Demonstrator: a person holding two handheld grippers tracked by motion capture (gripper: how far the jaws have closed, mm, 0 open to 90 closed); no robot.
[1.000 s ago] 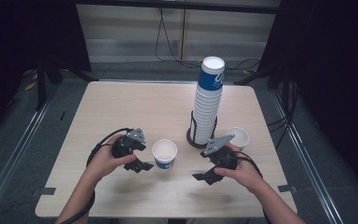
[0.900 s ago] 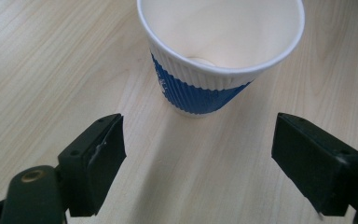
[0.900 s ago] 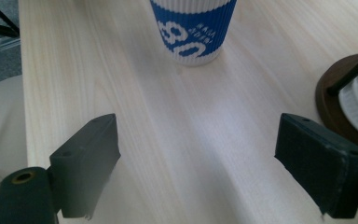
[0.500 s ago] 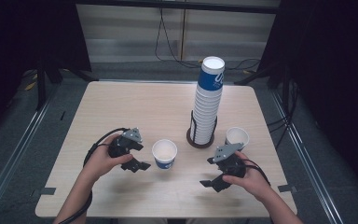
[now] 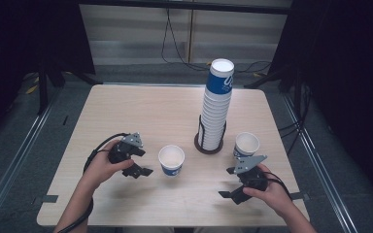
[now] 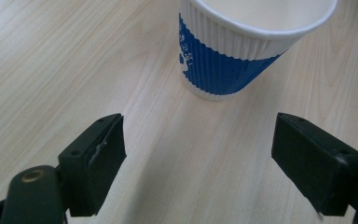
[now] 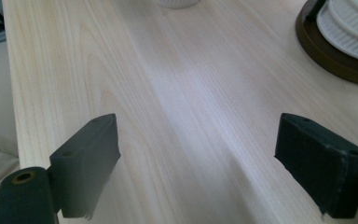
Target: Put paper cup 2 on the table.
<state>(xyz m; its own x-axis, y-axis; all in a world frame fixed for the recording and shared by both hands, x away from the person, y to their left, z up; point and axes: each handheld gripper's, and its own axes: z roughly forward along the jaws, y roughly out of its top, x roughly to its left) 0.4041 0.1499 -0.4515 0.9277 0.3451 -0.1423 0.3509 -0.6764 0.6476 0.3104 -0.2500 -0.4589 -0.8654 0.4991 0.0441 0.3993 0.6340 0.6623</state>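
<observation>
A white and blue ribbed paper cup (image 5: 171,159) (image 6: 249,44) stands upright near the table's middle front. Just to its left my left gripper (image 5: 144,162) (image 6: 198,163) is open, jaws wide, the cup a short way beyond the tips and untouched. A second cup (image 5: 246,144) stands at the right, beside a tall stack of cups (image 5: 216,104) in a dark round holder (image 7: 338,60). My right gripper (image 5: 228,182) (image 7: 198,163) is open over bare wood near the front right, below the second cup, with nothing between its jaws.
The light wooden table (image 5: 145,114) has its front edge close below both hands. Cables trail from each gripper. Dark floor, metal rails and black curtains surround the table.
The right hand has drawn back toward the front edge and a bit rightward, away from the second cup. The left hand and the middle cup have stayed where they were.
</observation>
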